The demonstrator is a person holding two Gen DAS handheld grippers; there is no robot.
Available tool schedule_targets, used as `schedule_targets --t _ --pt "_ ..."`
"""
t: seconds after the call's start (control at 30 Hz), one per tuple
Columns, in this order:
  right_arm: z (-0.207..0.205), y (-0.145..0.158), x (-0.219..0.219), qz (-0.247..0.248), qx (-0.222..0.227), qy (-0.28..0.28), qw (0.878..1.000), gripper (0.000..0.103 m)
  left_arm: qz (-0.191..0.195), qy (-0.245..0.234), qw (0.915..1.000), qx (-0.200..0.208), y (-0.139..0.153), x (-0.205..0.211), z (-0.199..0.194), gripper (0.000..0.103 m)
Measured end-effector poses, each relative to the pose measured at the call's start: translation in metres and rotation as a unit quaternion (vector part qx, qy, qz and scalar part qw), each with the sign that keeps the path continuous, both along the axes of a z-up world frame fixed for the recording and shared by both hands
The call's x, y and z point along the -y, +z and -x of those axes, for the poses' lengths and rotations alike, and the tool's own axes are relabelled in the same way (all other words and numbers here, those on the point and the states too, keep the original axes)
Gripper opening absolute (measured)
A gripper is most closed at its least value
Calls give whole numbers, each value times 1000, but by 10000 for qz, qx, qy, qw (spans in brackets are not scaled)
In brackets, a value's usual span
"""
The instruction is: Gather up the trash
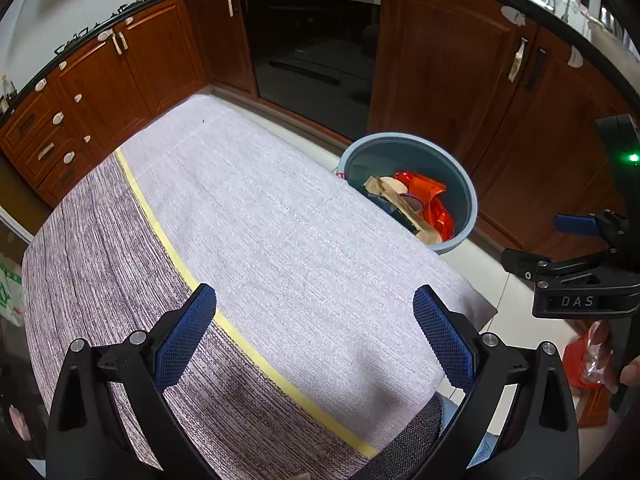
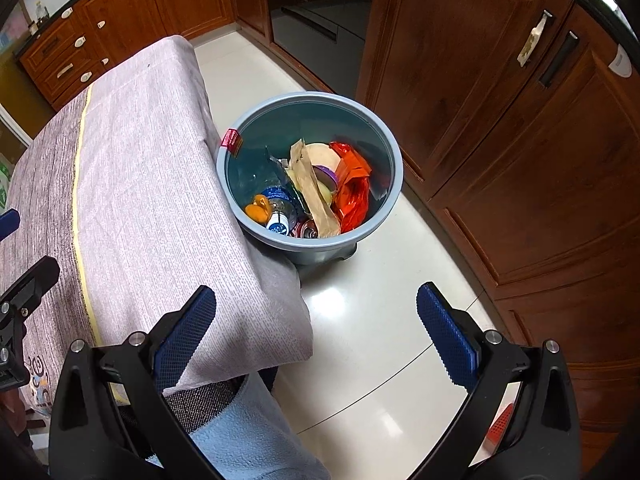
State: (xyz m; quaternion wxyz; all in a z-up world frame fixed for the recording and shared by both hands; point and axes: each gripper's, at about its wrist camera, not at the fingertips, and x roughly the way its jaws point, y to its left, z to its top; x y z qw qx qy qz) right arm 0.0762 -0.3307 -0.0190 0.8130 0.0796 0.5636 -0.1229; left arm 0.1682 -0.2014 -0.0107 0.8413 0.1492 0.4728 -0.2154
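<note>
Both grippers gape empty; trash bin (image 2: 310, 168) sits ahead, well apart.

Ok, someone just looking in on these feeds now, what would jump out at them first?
Probably the blue-grey bin on the pale floor beside the cloth-covered table, already holding trash: an orange wrapper, a brown paper bag, a bottle. Next, the two grippers, left and right, both wide open and holding nothing. Dark wood cabinets fill the background.
</note>
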Motion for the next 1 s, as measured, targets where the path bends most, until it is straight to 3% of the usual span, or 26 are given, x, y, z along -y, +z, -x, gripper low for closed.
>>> schedule_targets --t 1.0 --pt "-9 -13 6 -54 -133 -27 9999 96 -228 16 9996 -155 -16 9 -6 99"
